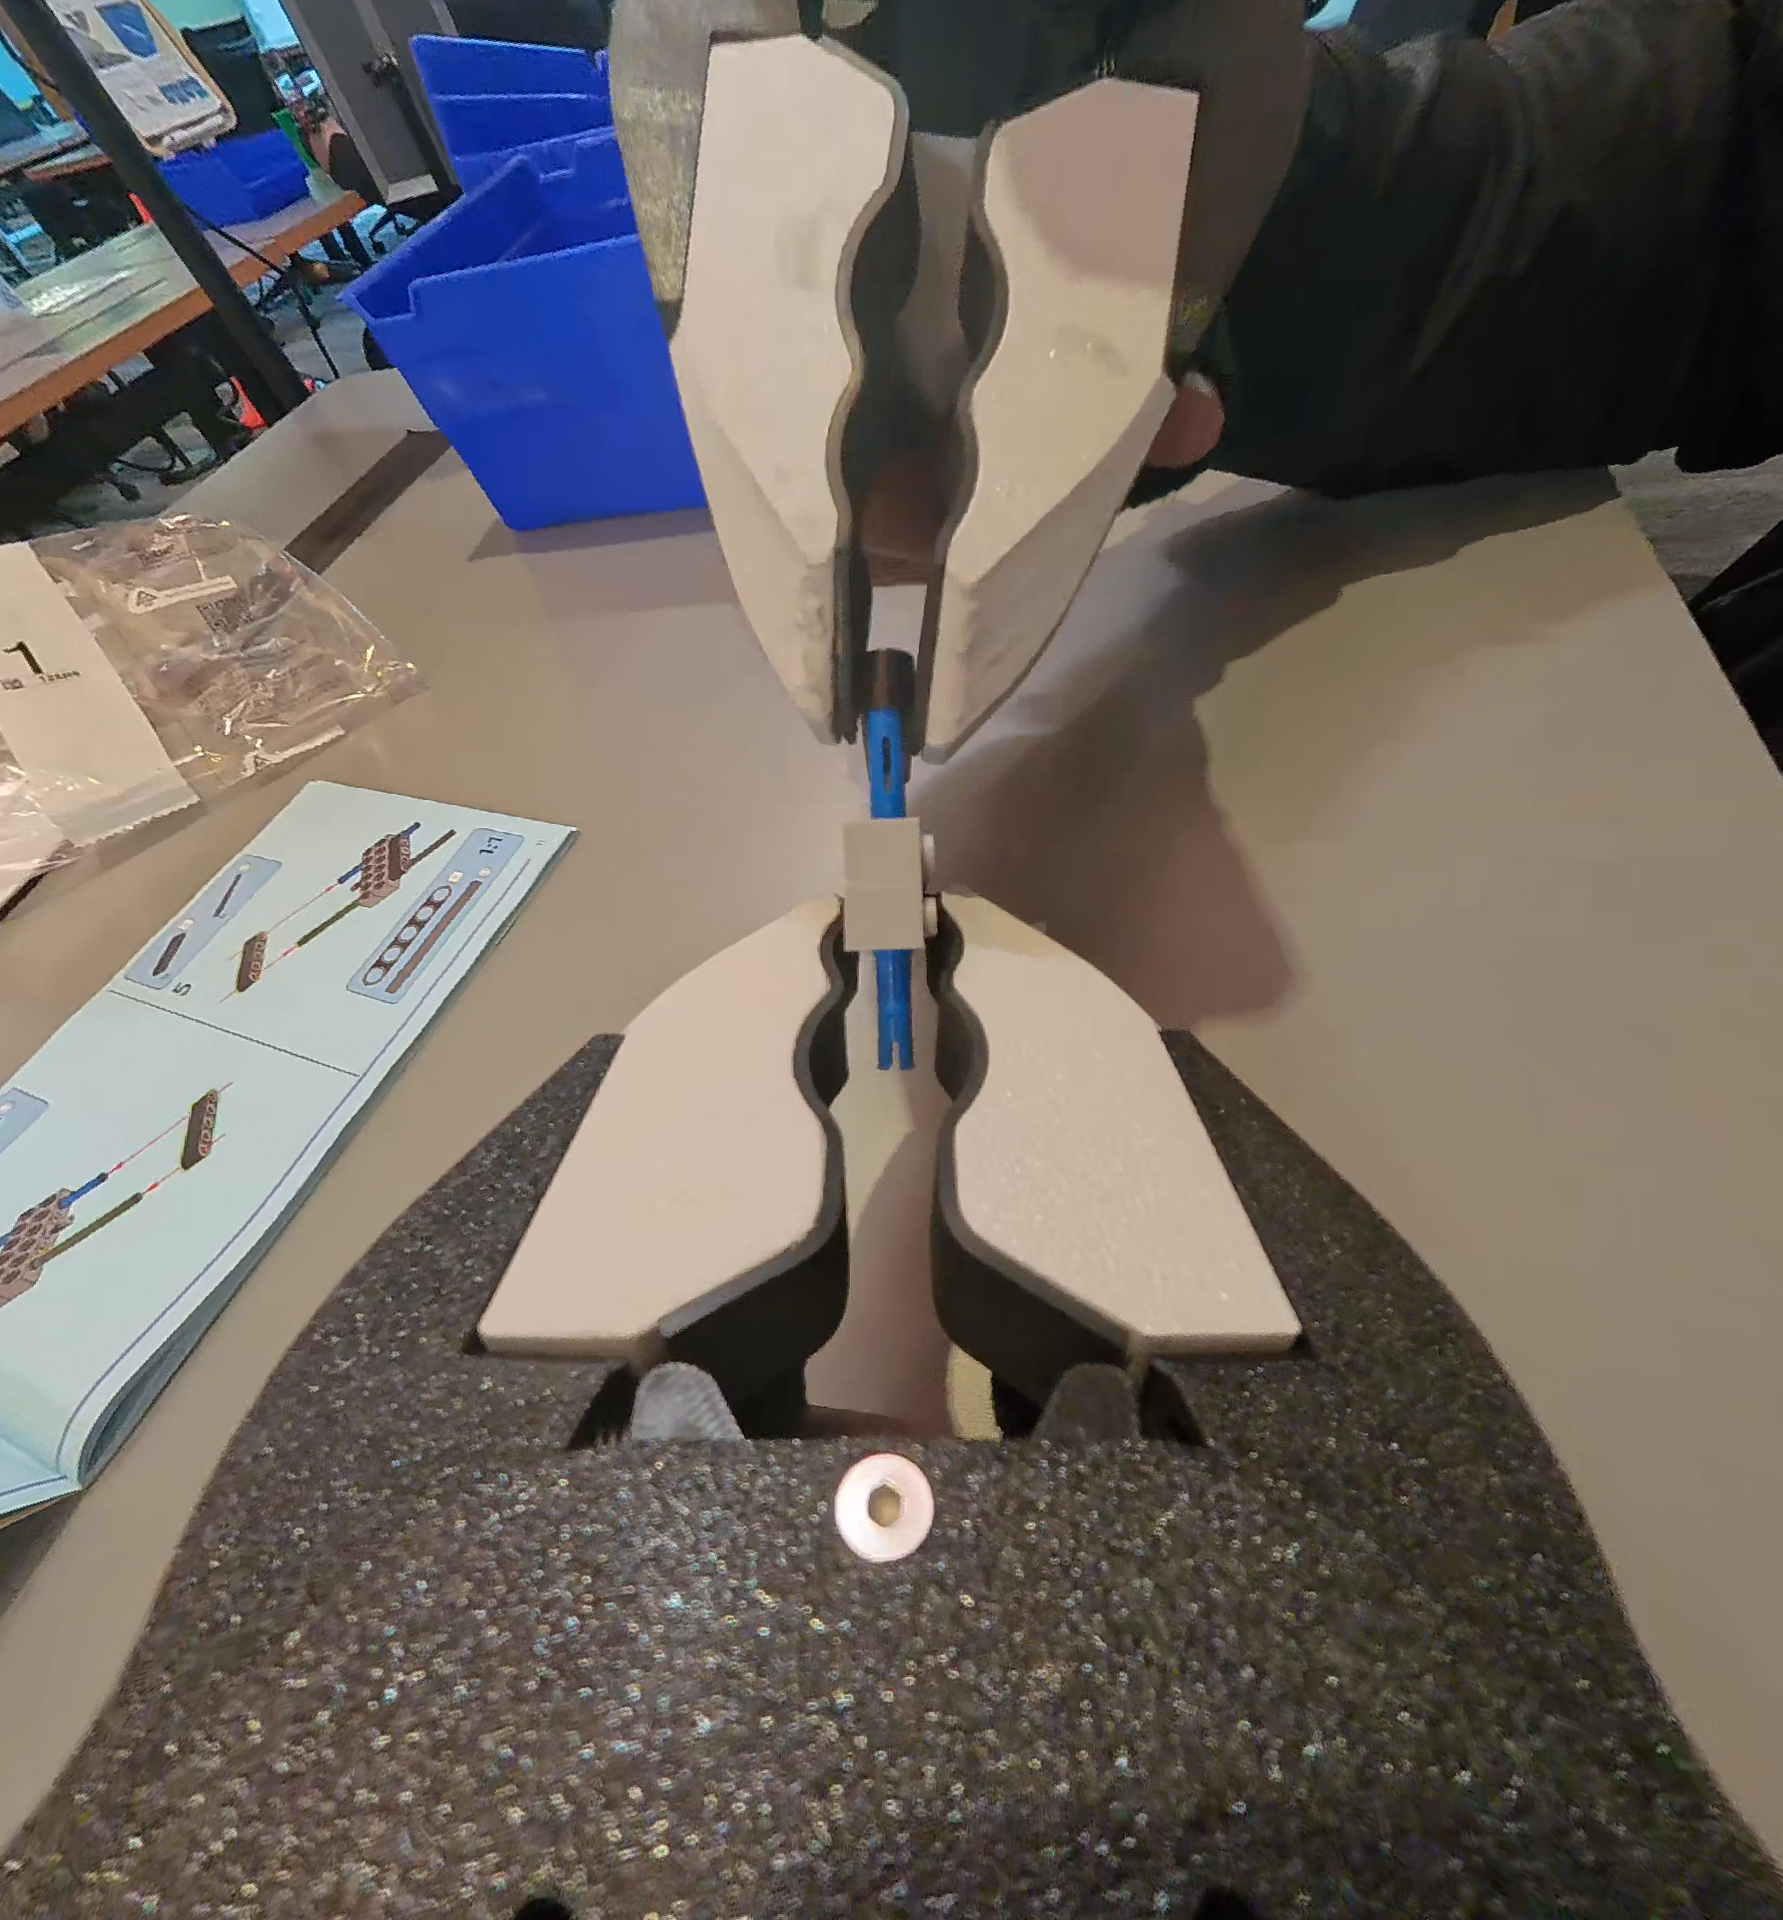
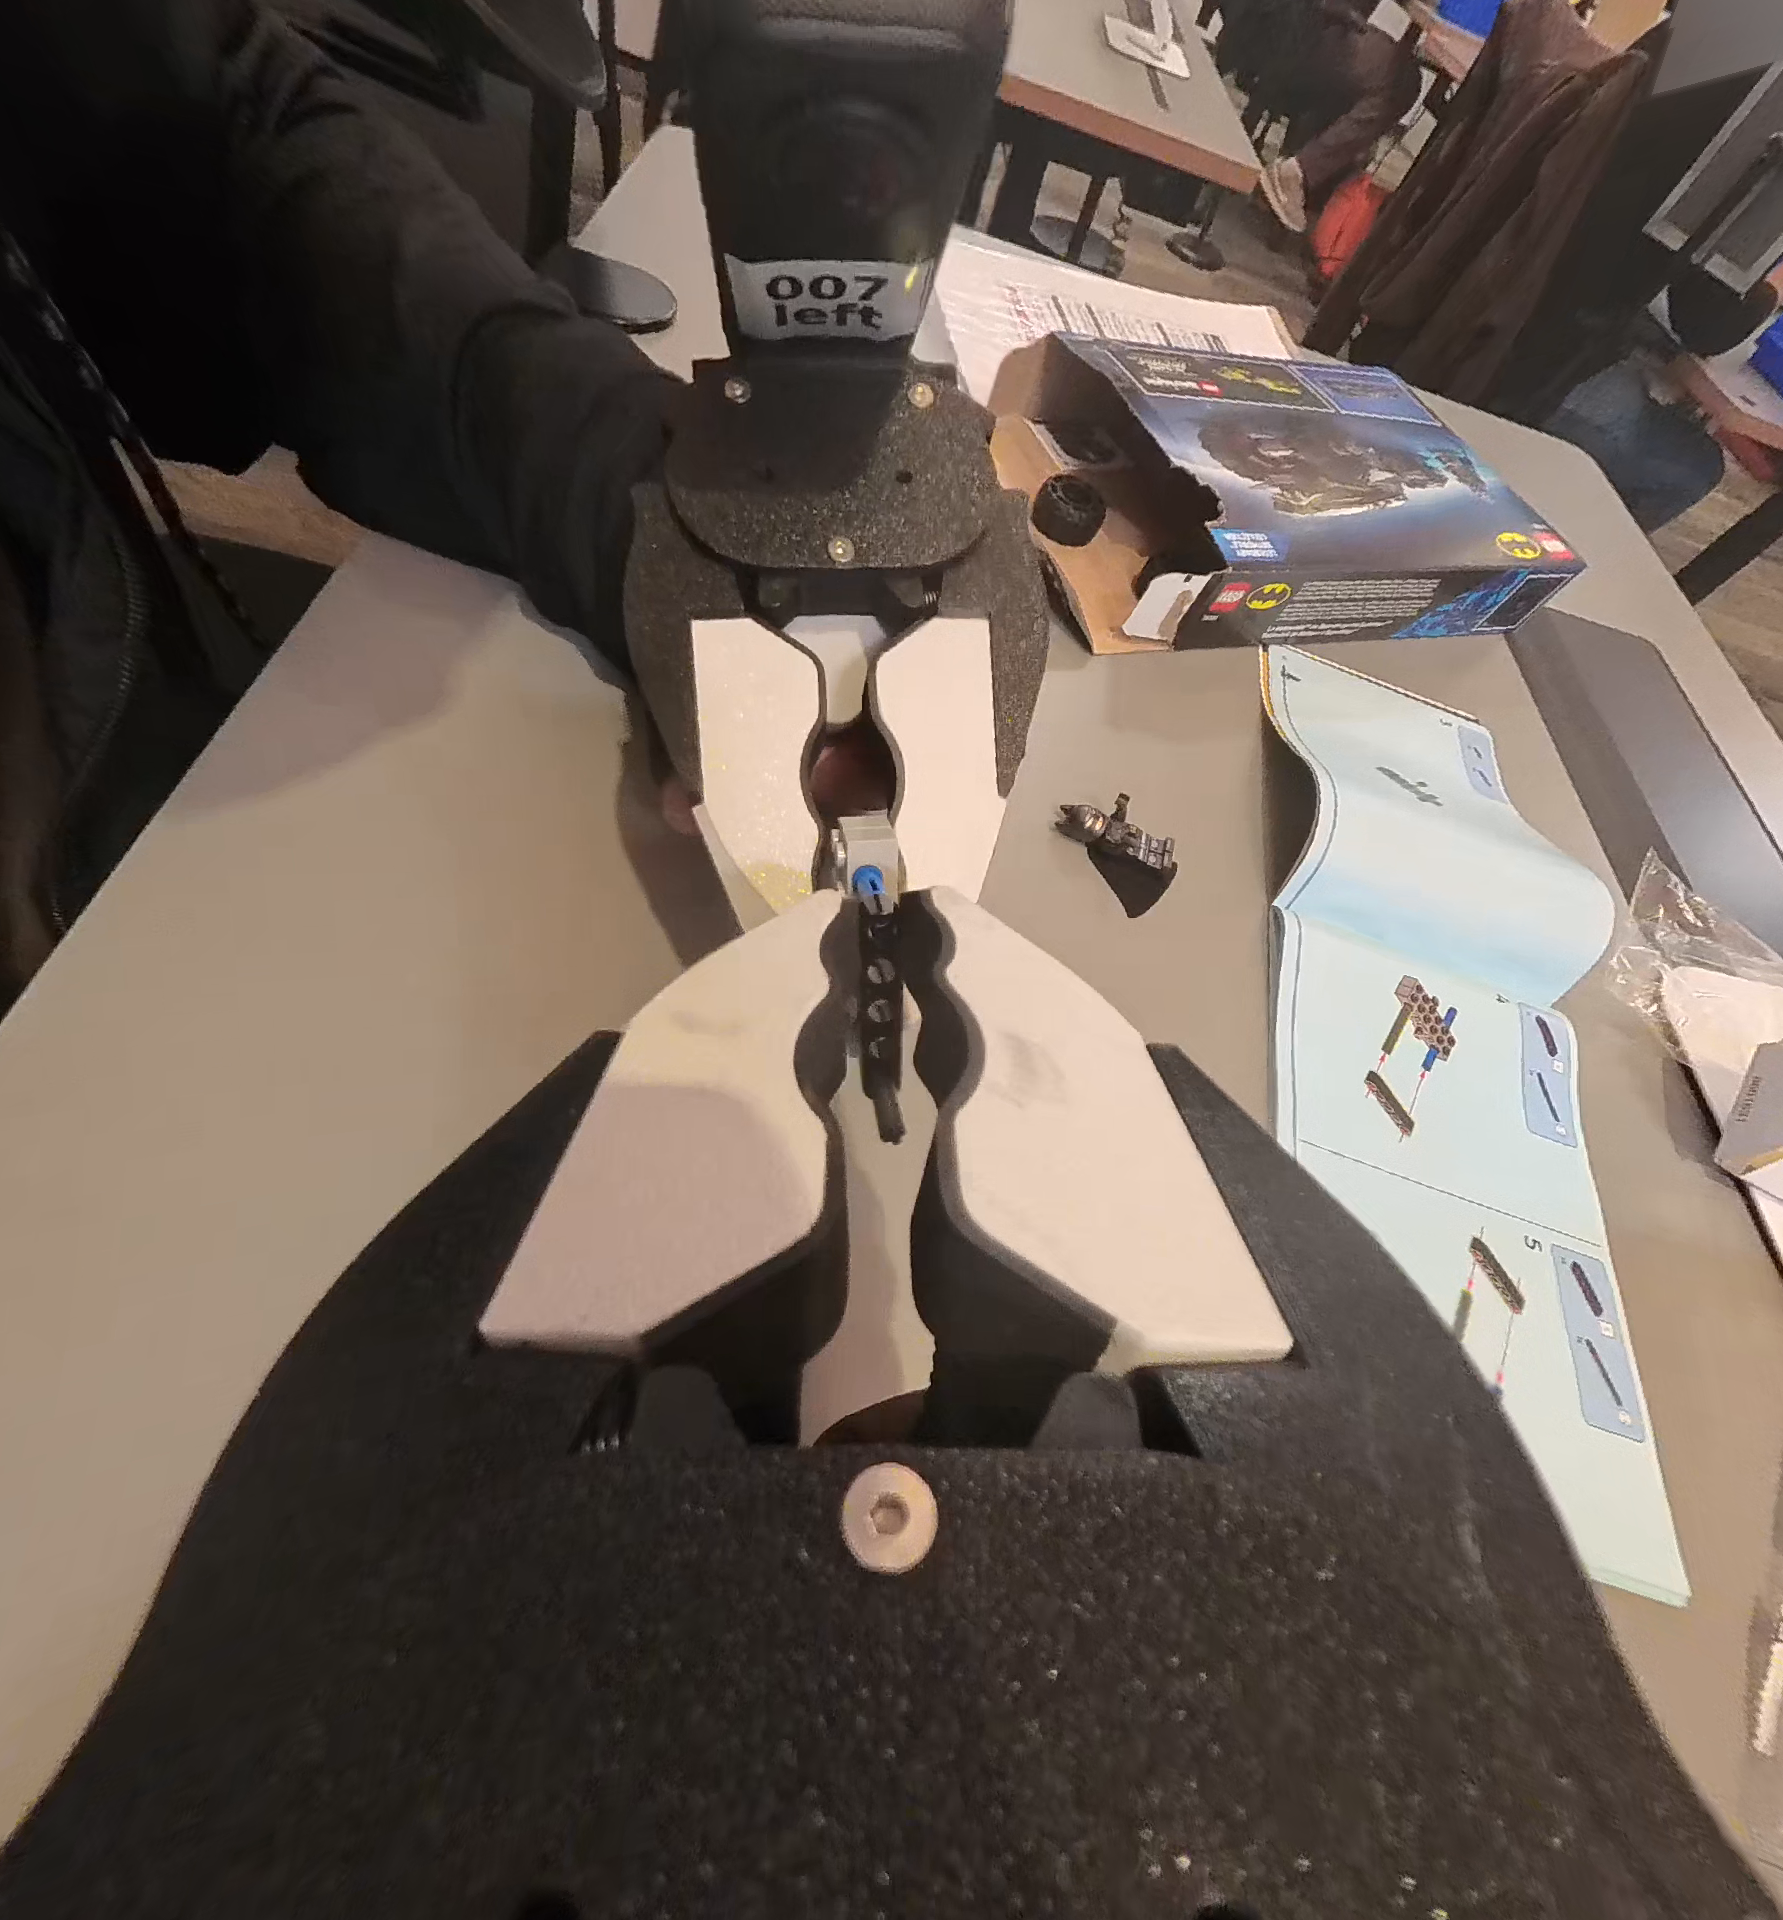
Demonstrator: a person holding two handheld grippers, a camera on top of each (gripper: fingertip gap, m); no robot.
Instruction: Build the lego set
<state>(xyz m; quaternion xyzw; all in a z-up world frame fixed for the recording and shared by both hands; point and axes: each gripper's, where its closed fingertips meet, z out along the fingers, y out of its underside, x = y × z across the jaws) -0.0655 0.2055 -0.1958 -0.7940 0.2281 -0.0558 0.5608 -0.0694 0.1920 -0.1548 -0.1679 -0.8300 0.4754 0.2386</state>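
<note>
A: Left wrist view: the left gripper (image 1: 885, 925) is seen closed on a small grey brick assembly (image 1: 880, 883), through which a blue axle (image 1: 889, 790) runs toward 12 o'clock. Both pads appear pressed on the grey block.

B: In the right wrist view, the right gripper (image 2: 871, 920) is clamped on a black perforated beam (image 2: 879, 997), its end hole met by the blue axle's tip (image 2: 866, 881). The two grippers are held nose to nose above the grey table (image 2: 295, 987).

A: For this join, it is judged that beam hole and axle should be kept on one line, and the push made straight, without twisting.

B: Counted: two grippers, one axle, one beam, one grey assembly. One instruction booklet (image 2: 1438, 1039) lies at 3 o'clock, one dark minifigure (image 2: 1121, 836) at 2 o'clock, one opened box (image 2: 1282, 499) at 1 o'clock.

A: Two blue bins (image 1: 534, 343) are stacked at 11 o'clock; clear bags (image 1: 191, 644) at 10 o'clock cannot be counted.
</note>
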